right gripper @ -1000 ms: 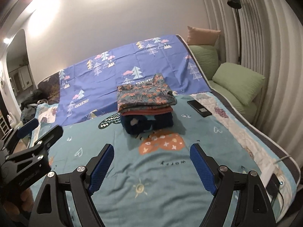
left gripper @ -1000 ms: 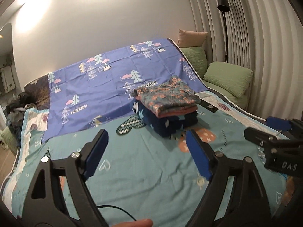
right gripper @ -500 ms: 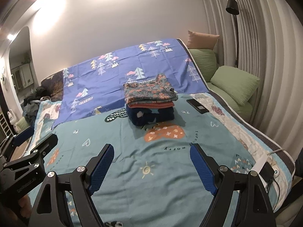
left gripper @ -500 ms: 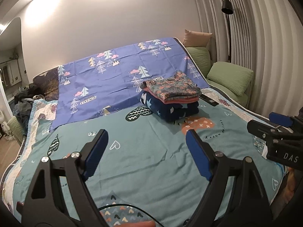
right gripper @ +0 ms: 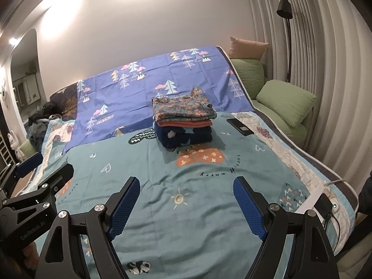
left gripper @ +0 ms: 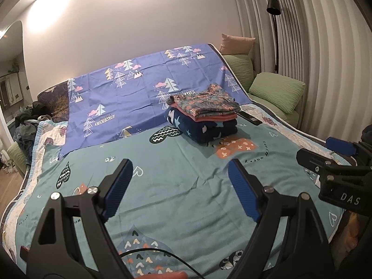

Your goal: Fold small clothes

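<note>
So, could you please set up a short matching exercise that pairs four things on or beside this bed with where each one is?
Things:
1. stack of folded clothes
2. phone
3. purple sheet
4. green pillow

Places:
A. spread over the far half of the bed
B. beyond the bed's right edge, by the curtain
C. middle of the bed, at the near edge of the purple sheet
D. flat on the bedspread just right of the stack

Pairs: 1-C, 2-D, 3-A, 4-B
</note>
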